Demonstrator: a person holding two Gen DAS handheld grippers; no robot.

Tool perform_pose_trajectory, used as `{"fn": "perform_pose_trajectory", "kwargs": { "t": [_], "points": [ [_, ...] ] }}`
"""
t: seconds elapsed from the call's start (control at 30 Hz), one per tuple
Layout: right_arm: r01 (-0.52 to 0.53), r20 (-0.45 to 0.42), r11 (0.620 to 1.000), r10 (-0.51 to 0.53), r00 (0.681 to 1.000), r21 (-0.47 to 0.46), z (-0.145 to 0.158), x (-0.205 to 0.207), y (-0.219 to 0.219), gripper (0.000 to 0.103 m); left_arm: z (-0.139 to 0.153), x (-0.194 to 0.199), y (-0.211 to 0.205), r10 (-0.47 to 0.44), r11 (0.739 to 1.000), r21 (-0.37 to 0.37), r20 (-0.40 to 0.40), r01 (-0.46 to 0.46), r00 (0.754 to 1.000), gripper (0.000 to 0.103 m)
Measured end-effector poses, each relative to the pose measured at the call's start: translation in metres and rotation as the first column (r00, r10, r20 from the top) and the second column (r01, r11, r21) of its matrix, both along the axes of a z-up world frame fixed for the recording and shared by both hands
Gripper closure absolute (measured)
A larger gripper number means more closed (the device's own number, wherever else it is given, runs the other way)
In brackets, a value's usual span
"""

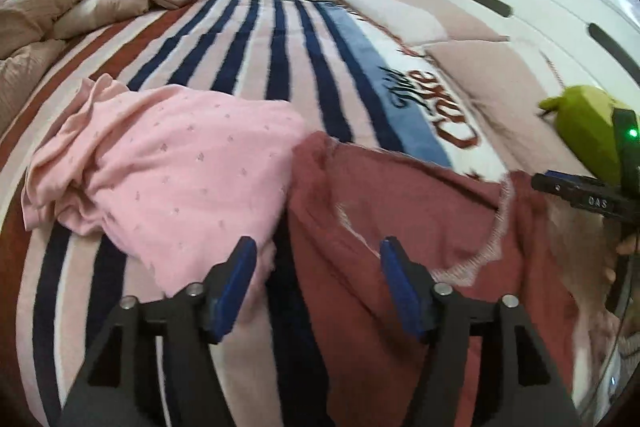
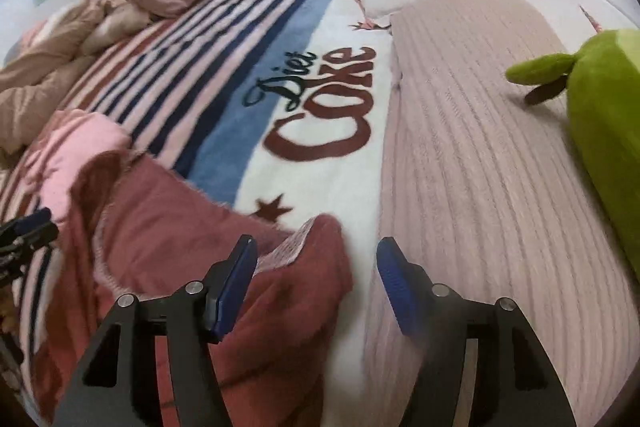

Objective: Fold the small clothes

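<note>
I have both the left gripper point(image 1: 318, 259) and right gripper point(image 2: 316, 257) spread wide, gripping nothing, over the unfolded maroon garment point(image 1: 400, 203); pink garment point(image 1: 168, 163) also crumpled on the bed point(image 2: 460, 131).

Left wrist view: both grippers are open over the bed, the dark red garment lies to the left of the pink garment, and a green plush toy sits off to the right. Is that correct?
One detail is off. In the left wrist view the dark red garment lies to the right of the pink garment, not the left. The rest holds: the left gripper and right gripper are both open over the bed, and the green plush toy sits off to the right.
</note>
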State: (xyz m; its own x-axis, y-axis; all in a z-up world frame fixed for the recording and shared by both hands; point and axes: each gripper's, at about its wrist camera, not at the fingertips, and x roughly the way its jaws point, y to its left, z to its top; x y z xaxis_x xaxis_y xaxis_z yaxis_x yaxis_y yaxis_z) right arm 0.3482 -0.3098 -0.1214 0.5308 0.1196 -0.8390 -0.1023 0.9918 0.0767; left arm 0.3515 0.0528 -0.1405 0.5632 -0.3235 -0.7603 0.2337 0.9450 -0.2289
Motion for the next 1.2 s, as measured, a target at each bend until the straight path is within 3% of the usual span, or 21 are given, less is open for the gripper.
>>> {"fn": "perform_pose_trajectory", "kwargs": {
  "t": [0.13,0.3,0.57,0.77,0.9,1.03,1.1,1.13,1.2],
  "points": [
    [-0.060,0.008,0.995,0.059,0.998,0.081,0.009,-0.044,0.004,0.045,0.007,-0.043,-0.001,-0.046,0.999,0.007,0.005,0.046,0.999,0.035],
    [-0.152,0.039,0.976,0.148,0.988,0.155,0.014,-0.138,0.010,0.041,0.015,-0.123,0.015,-0.068,0.998,-0.013,0.019,0.068,0.997,0.034],
    [-0.214,0.020,0.936,0.217,0.976,0.279,-0.007,-0.282,-0.006,0.040,0.007,-0.235,0.037,-0.108,0.992,-0.066,-0.006,0.107,0.994,0.032],
    [-0.257,-0.090,0.899,0.307,0.947,0.355,-0.050,-0.331,-0.008,0.040,-0.036,-0.276,0.029,-0.207,0.969,-0.160,-0.124,0.186,0.971,0.033],
    [-0.302,-0.058,0.881,0.345,0.937,0.363,-0.056,-0.338,0.007,0.041,-0.041,-0.282,0.007,-0.215,0.970,-0.139,-0.092,0.202,0.972,0.033],
    [-0.360,-0.042,0.891,0.385,0.922,0.277,-0.062,-0.337,0.036,0.044,-0.042,-0.281,-0.012,-0.196,0.976,-0.110,-0.073,0.187,0.978,0.051],
    [-0.373,-0.018,0.914,0.380,0.925,0.163,-0.060,-0.342,0.048,0.060,-0.043,-0.280,-0.021,-0.184,0.982,-0.063,-0.060,0.180,0.981,0.063],
    [-0.377,0.004,0.924,0.377,0.926,0.062,-0.060,-0.345,0.058,0.072,-0.042,-0.280,-0.025,-0.175,0.984,-0.041,-0.049,0.173,0.983,0.070],
    [-0.399,0.041,0.917,0.399,0.916,-0.004,-0.061,-0.351,0.066,0.088,-0.041,-0.282,-0.027,-0.174,0.984,-0.052,-0.038,0.172,0.984,0.085]
  ]
}}
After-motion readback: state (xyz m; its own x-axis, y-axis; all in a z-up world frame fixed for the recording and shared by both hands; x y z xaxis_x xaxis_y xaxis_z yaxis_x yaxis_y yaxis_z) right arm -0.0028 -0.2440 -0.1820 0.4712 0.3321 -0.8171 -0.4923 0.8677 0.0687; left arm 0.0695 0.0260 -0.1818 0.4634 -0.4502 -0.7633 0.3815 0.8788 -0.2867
